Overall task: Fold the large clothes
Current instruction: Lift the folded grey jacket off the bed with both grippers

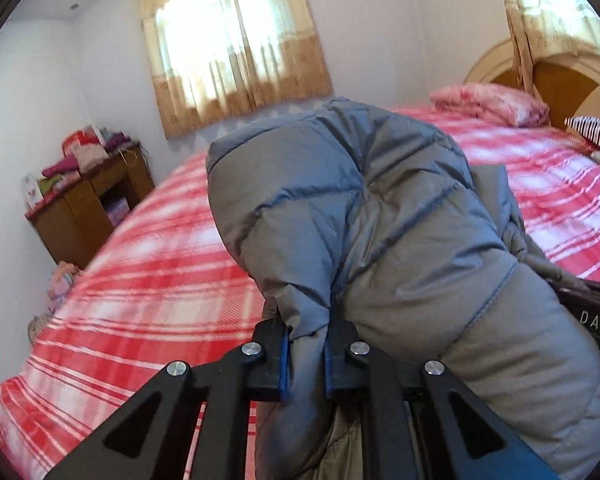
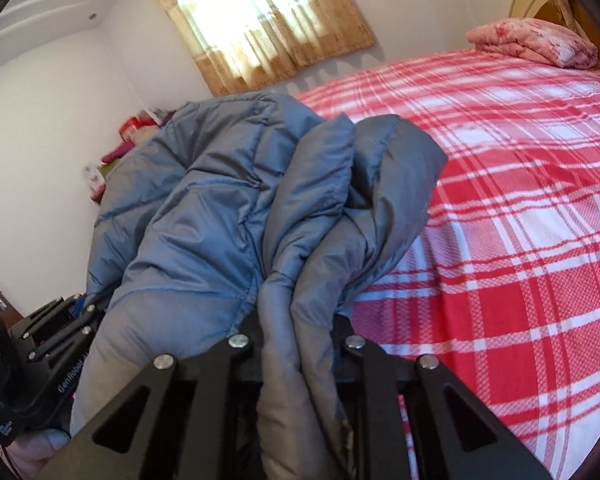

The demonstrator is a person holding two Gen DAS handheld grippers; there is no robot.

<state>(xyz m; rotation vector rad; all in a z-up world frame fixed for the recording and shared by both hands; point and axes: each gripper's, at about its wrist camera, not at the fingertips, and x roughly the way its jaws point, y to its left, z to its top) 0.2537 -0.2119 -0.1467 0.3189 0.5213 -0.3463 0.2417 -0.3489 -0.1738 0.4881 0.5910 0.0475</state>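
A grey-blue quilted puffer jacket [image 1: 380, 216] hangs bunched in the air above the red-and-white plaid bed [image 1: 148, 272]. My left gripper [image 1: 306, 356] is shut on a fold of the jacket's fabric, pinched between its blue-padded fingers [image 1: 283, 360]. In the right wrist view the same jacket [image 2: 220, 216] drapes over my right gripper [image 2: 298, 344], which is shut on a thick bunch of its fabric. The left gripper's black body [image 2: 56, 344] shows at the lower left there. The right gripper's black body [image 1: 596, 320] shows at the left wrist view's right edge.
The plaid bed [image 2: 520, 208] fills the space ahead. A pink folded quilt [image 1: 492, 104] and a striped pillow [image 1: 596, 132] lie by the wooden headboard [image 1: 560, 80]. A brown cabinet [image 1: 88, 204] piled with clothes stands by the far wall under a curtained window [image 1: 236, 48].
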